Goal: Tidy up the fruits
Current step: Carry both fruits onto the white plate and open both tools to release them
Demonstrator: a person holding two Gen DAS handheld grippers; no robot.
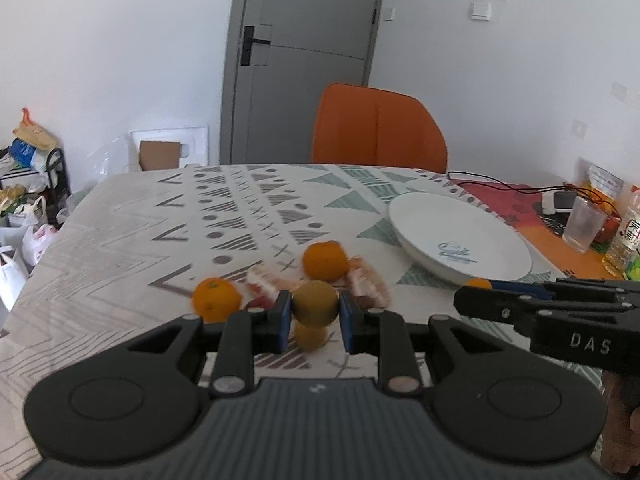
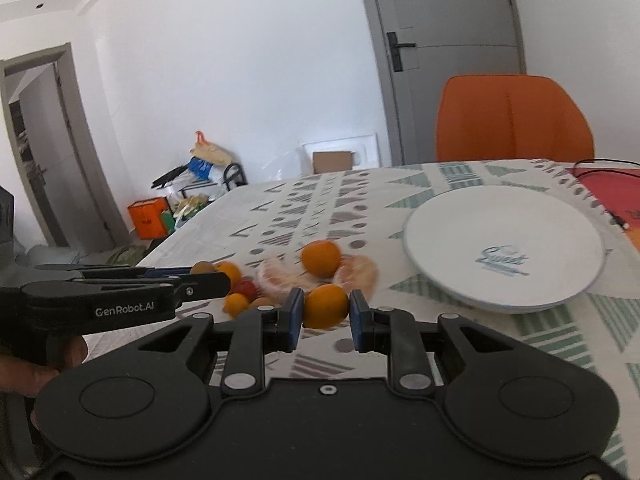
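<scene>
The fruit pile on the tablecloth [image 1: 120, 216] is smeared by motion blur — the peeled citrus segments [image 1: 370, 284] lose their edges, and a red fruit [image 2: 245, 289] is too soft to name. In the left wrist view, a yellowish fruit [image 1: 310, 336] is half hidden behind the kiwi [image 1: 315, 303] and the blue pads [image 1: 285, 322]. The right gripper [image 1: 480, 286] covers all but a sliver of its orange [image 1: 479, 282] there. In the right wrist view, the left gripper [image 2: 208, 276] hides most of the kiwi — only a brown tip shows. The holding hand [image 2: 36, 364] is cut off by the picture's edge. The print on the plate [image 2: 460, 280] is too small to read.
</scene>
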